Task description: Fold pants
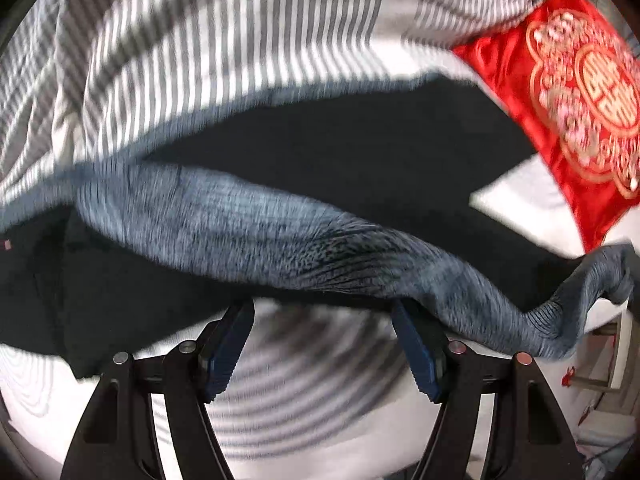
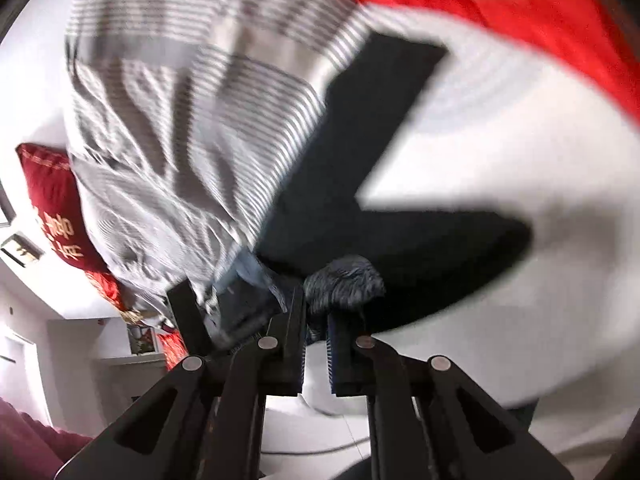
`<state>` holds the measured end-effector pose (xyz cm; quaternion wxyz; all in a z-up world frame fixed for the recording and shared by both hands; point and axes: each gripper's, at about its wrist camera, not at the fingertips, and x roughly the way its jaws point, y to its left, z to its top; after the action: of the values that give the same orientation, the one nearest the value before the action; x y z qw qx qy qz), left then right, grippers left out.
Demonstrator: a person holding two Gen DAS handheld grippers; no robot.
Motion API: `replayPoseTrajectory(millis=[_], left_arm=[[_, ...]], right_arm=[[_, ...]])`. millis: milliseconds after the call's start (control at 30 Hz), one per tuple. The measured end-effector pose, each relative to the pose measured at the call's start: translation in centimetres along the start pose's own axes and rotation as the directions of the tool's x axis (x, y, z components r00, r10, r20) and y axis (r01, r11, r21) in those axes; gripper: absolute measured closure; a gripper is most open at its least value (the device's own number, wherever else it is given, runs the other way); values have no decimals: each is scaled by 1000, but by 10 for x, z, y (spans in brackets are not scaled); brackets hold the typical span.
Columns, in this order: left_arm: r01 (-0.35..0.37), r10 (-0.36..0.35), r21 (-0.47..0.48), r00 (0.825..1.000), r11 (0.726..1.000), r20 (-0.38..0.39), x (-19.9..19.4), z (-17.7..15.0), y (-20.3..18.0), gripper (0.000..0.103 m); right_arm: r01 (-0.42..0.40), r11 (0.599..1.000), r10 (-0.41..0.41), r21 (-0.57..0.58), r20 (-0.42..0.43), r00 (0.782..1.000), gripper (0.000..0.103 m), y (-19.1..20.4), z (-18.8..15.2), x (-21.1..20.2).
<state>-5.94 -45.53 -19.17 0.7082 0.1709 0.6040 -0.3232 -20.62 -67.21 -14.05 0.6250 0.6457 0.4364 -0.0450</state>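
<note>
The bed [image 1: 532, 196] fills both views, its plain white sheet showing bare at the right of the left wrist view and across the right half of the right wrist view. A grey-and-white striped quilt [image 1: 192, 52] lies rumpled over the far part of the bed, its folds running up to the top edge of both pictures. The black pants [image 1: 360, 152] lie spread on the sheet just beside the quilt; in the right wrist view their two legs fork apart, one reaching up toward the quilt's edge, the other lying across to the right. A grey-blue ribbed band of the pants, the waistband [image 1: 248, 220], crosses the left wrist view from the left edge down to the lower right, lifted off the dark cloth beneath. A red pillow with gold embroidery [image 1: 580, 92] rests at the upper right, next to the pants; a second red cushion [image 2: 56, 204] shows at the left of the right wrist view. The left tongs [image 1: 322, 348] stand wide apart over the sheet, nothing pressed between the blue pads, the ribbed band draped against the right-hand finger. The right tongs [image 2: 317, 332] are closed on a bunched grey-blue fold of the pants, which bulges out just above their tips
</note>
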Motion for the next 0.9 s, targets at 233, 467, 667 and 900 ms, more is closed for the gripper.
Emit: replayPoseTrajectory(millis=[233, 467, 667, 900], left_arm=[[-34, 40, -88, 997, 996, 64, -1, 81, 10, 31], [-94, 105, -123, 991, 988, 86, 32, 137, 5, 31], [-134, 147, -144, 986, 980, 84, 36, 150, 5, 31], [-232, 243, -131, 967, 964, 75, 17, 130, 13, 31]], right_arm=[[68, 990, -72, -122, -26, 997, 98, 28, 119, 20], [175, 967, -188, -186, -55, 981, 98, 25, 206, 66], [306, 925, -332, -226, -88, 939, 96, 12, 230, 105], [383, 895, -397, -228, -19, 918, 78, 23, 237, 75]])
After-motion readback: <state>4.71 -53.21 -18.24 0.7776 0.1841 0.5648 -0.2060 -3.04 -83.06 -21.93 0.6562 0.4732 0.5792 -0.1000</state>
